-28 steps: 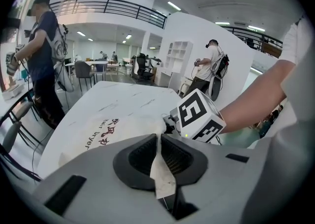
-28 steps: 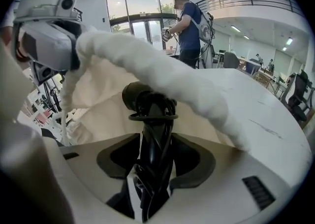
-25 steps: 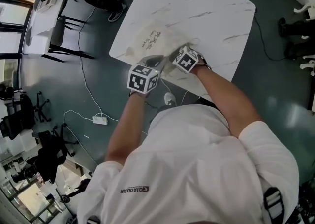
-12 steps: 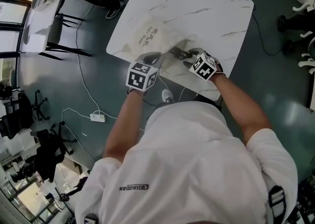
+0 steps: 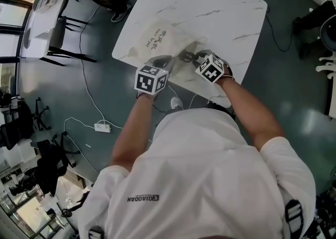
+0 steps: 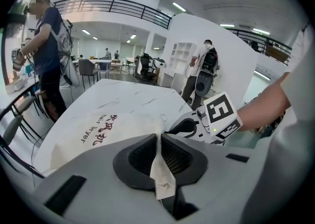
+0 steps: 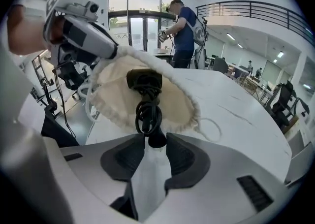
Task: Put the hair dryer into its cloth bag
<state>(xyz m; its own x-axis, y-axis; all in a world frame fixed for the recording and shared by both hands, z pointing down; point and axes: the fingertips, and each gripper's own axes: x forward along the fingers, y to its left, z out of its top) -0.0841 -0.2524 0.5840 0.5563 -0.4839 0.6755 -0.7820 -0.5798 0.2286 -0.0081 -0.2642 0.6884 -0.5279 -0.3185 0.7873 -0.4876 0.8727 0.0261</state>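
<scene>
While the left claw (image 6: 158,149) pinches the rim of the bag (image 5: 157,41), the right claw (image 7: 156,144) is closing on the cord (image 7: 147,114) of the dryer (image 7: 143,79), which lies in the bag's mouth. Under the bag is a white marbled bench (image 5: 220,1) on a dark green floor (image 5: 52,96).

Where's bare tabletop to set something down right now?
Free: the table's far half beyond the cloth bag, and the right side beside it. Crowded: the near edge, at the bag's mouth with the hair dryer and its cord.
</scene>
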